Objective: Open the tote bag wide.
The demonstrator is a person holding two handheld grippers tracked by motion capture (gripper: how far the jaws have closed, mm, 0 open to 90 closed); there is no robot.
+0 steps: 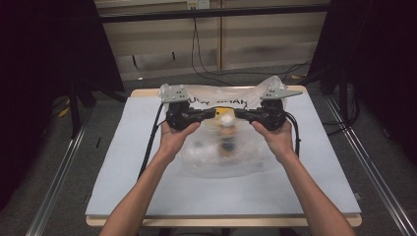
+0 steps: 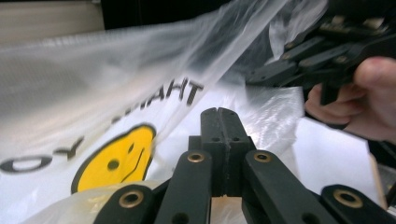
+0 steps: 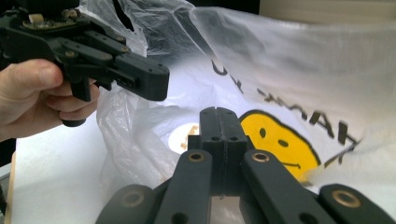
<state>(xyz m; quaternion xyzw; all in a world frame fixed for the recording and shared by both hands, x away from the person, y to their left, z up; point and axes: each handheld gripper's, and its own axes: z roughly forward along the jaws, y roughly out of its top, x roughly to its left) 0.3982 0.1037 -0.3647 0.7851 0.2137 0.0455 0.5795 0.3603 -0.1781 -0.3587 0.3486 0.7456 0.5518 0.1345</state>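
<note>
While both hands held their tools low over the bench [image 1: 123, 187], the nearest hazard lay at the tips: the left gripper [image 1: 212, 114] and the right gripper [image 1: 239, 113] each had its jaws pressed fully together, and no film could be seen pinched between them. The thin plastic bag [image 1: 216, 162] lay spread on the middle of the bench under and between the two grippers, its printed smiley face [image 2: 116, 156] turned up and its mouth standing loosely open. With closed tips, a push into that slack film would likely only have crumpled or slid the bag, or snagged and torn it. Farther in, a small item [image 1: 227, 132] sat blurred inside the bag; a careless tug might have tipped it out.
</note>
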